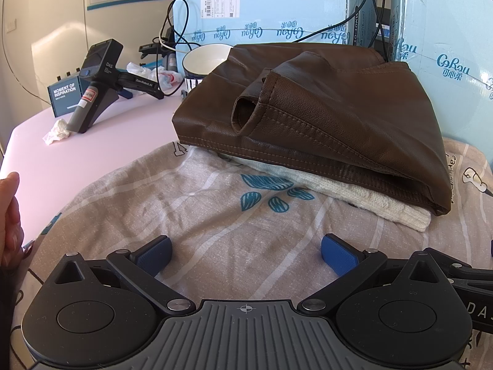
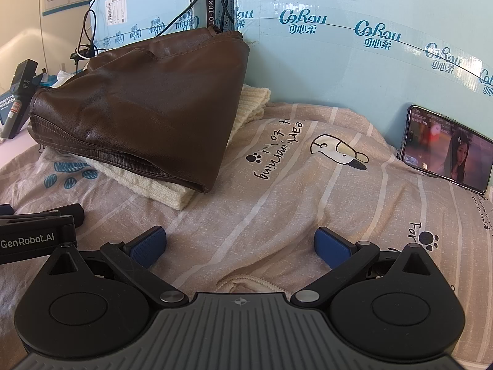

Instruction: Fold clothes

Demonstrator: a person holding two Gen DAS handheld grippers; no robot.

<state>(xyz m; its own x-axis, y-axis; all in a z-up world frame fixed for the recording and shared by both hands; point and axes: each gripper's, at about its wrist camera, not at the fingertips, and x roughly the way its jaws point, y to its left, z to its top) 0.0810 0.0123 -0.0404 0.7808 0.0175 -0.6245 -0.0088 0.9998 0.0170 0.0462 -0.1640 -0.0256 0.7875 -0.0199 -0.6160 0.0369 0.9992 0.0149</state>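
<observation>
Pale pink tabletop (image 1: 101, 141) runs along the left of the left wrist view, smooth and bare but for clutter: a crumpled white tissue (image 1: 57, 131) at mid-left, a spare black handheld gripper (image 1: 95, 83) standing on its grip behind it, and a white bowl (image 1: 205, 61) with a dark rim further back. A person's hand (image 1: 9, 215) edges in at the far left. Over the rest of the surface lies a beige printed cloth (image 1: 215, 209), soft, faintly creased, marked with pale stripes and teal leaf shapes. At lower centre the left gripper (image 1: 245, 254) hangs just above it, blue textured pads spread wide, nothing between them. Right of centre sits a folded brown leather jacket (image 1: 323, 114), glossy and stitched, one cuff gaping, stacked on a folded cream knit sweater (image 1: 369, 203). Light-blue cardboard boxes (image 1: 277, 3) wall the back.

In the right wrist view the same jacket (image 2: 148, 104) fills the upper left. The right gripper (image 2: 240, 245) hovers low centre over the cloth, likewise wide open and empty. At far right a phone (image 2: 446, 148) leans against the boxes, screen lit.
</observation>
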